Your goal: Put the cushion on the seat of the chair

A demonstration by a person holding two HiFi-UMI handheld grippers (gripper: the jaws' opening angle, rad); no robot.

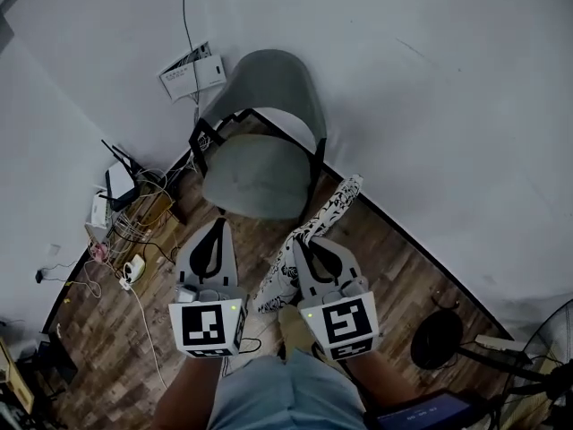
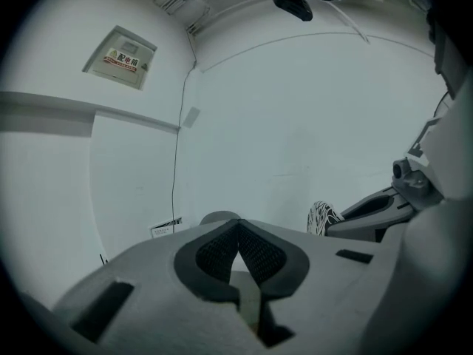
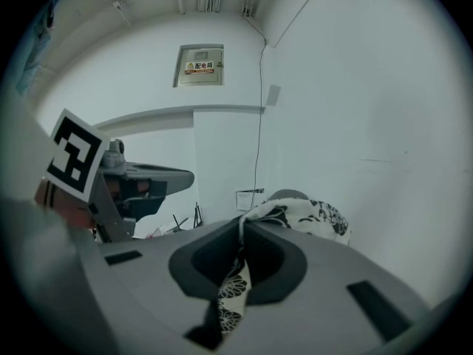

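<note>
The grey-green chair [image 1: 260,179] stands in the room's corner, and its seat is bare. My right gripper [image 1: 303,243] is shut on the black-and-white patterned cushion [image 1: 318,218], which hangs edge-on beside the chair's front right corner. In the right gripper view the cushion's fabric [image 3: 299,214] bunches over the right gripper [image 3: 242,224] and runs down between its pads. My left gripper [image 1: 218,225] is level with the right one, in front of the seat. Its tips meet in the left gripper view [image 2: 238,226], with nothing seen between them. The chair's back [image 2: 220,217] shows just beyond.
A router and a tangle of cables [image 1: 125,206] lie on the wood floor left of the chair. A leaflet [image 1: 192,70] hangs on the wall behind it. A round black fan base [image 1: 437,339] sits at the right. White walls close in behind the chair.
</note>
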